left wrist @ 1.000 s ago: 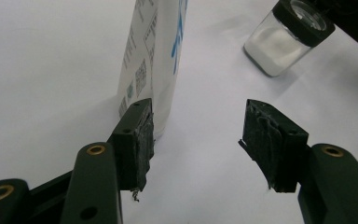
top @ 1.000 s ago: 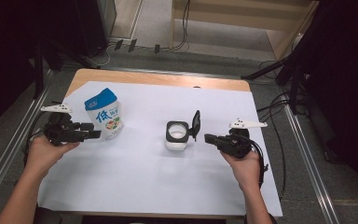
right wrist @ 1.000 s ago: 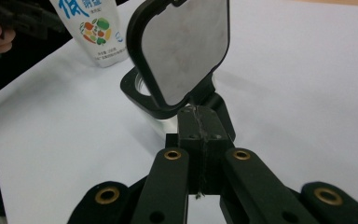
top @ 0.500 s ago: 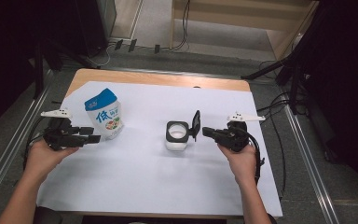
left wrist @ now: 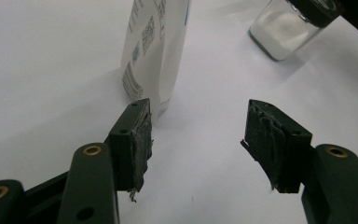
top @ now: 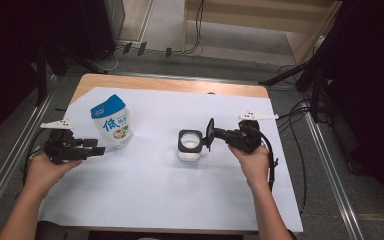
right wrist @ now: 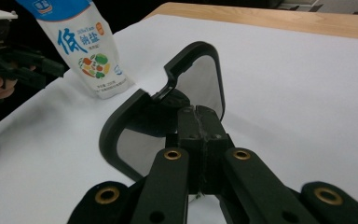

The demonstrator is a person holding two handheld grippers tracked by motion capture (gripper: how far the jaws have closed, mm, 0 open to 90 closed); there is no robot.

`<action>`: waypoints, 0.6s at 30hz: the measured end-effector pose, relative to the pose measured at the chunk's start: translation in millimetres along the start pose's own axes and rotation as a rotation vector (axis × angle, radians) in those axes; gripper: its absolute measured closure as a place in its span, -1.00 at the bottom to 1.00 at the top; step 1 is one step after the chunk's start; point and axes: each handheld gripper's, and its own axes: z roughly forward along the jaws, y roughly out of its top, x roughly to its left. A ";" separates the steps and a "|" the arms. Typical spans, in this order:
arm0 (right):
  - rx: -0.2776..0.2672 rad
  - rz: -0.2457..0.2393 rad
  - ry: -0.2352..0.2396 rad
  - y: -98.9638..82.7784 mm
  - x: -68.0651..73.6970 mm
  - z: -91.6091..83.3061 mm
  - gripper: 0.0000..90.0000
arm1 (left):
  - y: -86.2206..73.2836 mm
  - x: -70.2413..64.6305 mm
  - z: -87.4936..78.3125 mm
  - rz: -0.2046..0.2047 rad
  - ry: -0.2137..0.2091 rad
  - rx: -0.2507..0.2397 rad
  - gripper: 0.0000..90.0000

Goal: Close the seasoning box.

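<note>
- left gripper (top: 99,149): jaws wide apart, holding nothing, salt pouch (top: 112,121) just ahead
- right gripper (top: 213,134): clamped on black lid (right wrist: 168,109), glass jar (top: 189,145) beside it

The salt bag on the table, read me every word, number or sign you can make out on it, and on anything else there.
"食" in large blue print, on the front of the salt bag.
"饷盐" in smaller blue print beside it, as best it reads.
Blue top band of the bag: white logo, too blurred to read.
Small print under the picture of vegetables: too small to read.
Barcode and QR code on the bag's back: the digits are unreadable.
The jar, its lid: no text.
</note>
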 end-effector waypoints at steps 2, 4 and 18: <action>-0.010 0.007 0.009 1.5 -0.7 1.2 1.00 | -0.1 0.0 0.8 0.001 -0.001 0.004 -0.06; -0.008 0.010 0.008 2.1 -0.6 1.5 1.00 | -0.2 0.3 1.1 0.001 -0.003 0.004 -0.06; -0.007 0.003 0.026 3.1 1.7 13.5 1.00 | -0.4 1.6 -0.3 -0.016 -0.012 -0.004 -0.06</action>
